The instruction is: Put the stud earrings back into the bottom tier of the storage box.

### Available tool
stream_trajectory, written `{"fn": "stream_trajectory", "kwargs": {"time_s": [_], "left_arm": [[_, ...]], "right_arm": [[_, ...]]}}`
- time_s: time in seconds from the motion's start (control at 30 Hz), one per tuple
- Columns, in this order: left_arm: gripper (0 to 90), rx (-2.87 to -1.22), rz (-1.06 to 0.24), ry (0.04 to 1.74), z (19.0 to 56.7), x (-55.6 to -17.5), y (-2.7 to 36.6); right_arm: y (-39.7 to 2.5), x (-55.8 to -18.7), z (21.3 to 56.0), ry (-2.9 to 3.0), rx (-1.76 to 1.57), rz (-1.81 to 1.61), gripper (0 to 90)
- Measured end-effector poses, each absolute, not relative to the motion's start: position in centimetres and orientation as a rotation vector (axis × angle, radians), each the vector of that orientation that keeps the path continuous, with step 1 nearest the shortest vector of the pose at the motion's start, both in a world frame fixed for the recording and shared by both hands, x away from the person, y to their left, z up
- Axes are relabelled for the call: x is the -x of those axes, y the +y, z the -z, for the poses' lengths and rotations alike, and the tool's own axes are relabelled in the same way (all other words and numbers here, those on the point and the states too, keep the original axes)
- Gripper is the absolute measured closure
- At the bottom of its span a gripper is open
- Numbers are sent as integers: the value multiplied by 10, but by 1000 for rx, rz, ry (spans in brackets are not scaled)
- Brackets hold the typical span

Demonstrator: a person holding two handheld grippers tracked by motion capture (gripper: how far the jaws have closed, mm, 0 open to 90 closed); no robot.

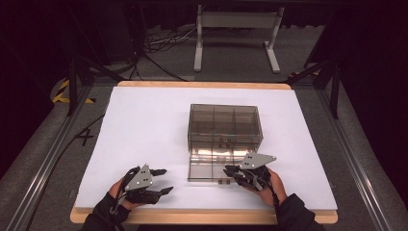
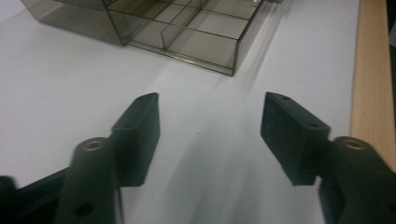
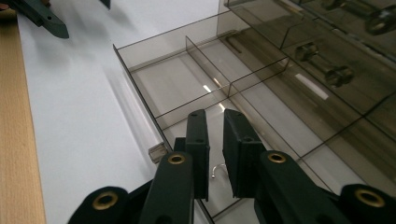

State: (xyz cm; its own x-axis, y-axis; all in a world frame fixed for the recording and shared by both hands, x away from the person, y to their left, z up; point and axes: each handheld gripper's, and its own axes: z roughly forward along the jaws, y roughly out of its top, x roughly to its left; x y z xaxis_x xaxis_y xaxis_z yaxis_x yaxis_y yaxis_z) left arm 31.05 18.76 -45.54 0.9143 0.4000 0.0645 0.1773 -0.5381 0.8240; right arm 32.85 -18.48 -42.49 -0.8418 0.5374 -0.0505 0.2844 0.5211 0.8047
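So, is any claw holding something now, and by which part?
Left claw is open over the white sheet, holding nothing. Right claw, nearly closed above the open organizer box, appears empty.

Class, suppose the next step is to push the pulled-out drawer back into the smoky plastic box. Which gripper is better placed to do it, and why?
Probably the right gripper: its nearly closed jaws sit at the front edge of the open drawer. The left gripper hangs open over bare table, apart from the box.

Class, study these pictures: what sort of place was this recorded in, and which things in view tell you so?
Probably a lab or recording studio, not a home. A white-covered table sits inside a metal frame, cables trail across the grey floor, and hazard tape marks it. A smoky compartment box sits centred.
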Motion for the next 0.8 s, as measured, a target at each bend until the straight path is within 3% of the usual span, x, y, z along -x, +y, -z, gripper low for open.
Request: {"fn": "stream_trajectory", "kwargs": {"time_s": [0.2,0.37,0.53,0.8], "left_arm": [[549,-2178,-273,413,452,-310,183],[578,-2191,-266,405,449,-306,177],[697,-2227,-234,353,447,-302,167],[807,-2266,-228,303,445,-298,148]], "right_arm": [[-194,-328,417,2444,-706,-1240,817],[-199,-329,411,2424,-690,-1240,820],[-209,-332,403,2376,-715,-1268,853],[-228,-338,386,2272,-765,-1259,899]]}}
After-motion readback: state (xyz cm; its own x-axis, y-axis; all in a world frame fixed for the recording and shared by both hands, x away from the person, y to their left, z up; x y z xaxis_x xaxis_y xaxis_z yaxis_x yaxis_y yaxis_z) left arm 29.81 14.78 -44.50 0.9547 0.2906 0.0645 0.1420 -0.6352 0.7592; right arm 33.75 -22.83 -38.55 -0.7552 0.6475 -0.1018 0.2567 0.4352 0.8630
